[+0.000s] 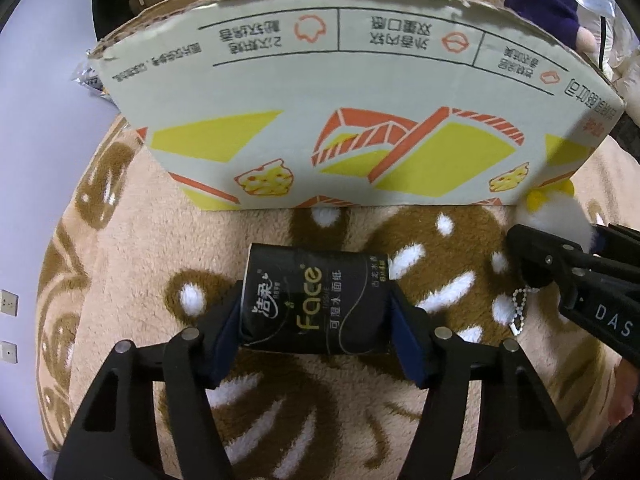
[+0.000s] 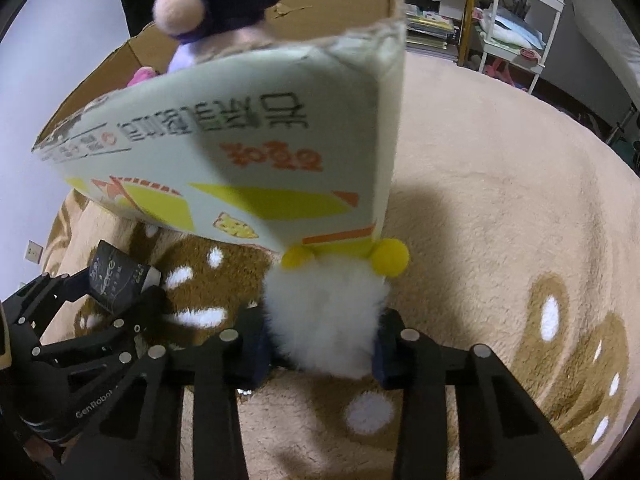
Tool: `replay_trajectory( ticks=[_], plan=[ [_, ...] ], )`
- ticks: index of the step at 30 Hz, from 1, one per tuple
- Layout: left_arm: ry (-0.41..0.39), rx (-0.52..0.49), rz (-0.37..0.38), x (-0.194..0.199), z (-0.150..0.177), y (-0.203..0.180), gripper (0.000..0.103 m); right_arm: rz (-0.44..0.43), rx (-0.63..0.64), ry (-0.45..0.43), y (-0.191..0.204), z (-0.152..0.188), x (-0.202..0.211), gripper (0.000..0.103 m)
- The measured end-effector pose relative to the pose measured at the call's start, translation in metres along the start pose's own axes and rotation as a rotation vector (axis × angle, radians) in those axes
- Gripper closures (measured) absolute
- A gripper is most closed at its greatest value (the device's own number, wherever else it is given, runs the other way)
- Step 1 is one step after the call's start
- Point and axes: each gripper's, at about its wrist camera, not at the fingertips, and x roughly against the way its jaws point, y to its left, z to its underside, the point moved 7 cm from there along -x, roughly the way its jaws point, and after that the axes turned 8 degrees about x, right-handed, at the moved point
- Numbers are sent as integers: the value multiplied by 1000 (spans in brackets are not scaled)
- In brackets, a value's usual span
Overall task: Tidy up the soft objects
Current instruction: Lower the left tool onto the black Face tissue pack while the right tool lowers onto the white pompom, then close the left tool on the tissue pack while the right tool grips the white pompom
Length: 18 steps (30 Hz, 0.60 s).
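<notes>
A black tissue pack (image 1: 316, 300) marked "Face" lies on the deer-print fleece blanket (image 1: 160, 240), just in front of the cardboard box (image 1: 340, 120). My left gripper (image 1: 316, 314) is shut on it, a blue pad pressing each short end. To the right, a fluffy white plush (image 2: 324, 312) with two yellow knobs rests against the box's near corner (image 2: 376, 200). My right gripper (image 2: 322, 346) is shut on it, the pads sunk into the fur. A ball chain (image 1: 520, 308) hangs from the plush. A purple plush (image 2: 216, 0) sticks out of the open box.
The box (image 2: 240, 160) stands upright and blocks the way straight ahead of both grippers. The blanket (image 2: 500, 200) spreads wide to the right. A white rack and shelves (image 2: 516, 20) stand at the back right. Wall sockets (image 1: 8, 302) sit at the far left.
</notes>
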Motion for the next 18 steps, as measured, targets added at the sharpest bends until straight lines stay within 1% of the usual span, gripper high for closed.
replay_trajectory(
  ticks=[5, 11, 12, 18],
  plan=[
    [-17, 4, 0, 7, 7, 2, 39, 1, -6, -17, 5, 9, 8, 66],
    [-51, 46, 13, 27, 12, 16, 39, 26, 9, -71, 15, 12, 26, 68],
    [-57, 52, 13, 32, 11, 14, 39, 27, 13, -82, 17, 12, 30, 68],
    [-132, 72, 19, 62, 14, 20, 40, 30, 41, -158, 33, 17, 62, 68]
  ],
)
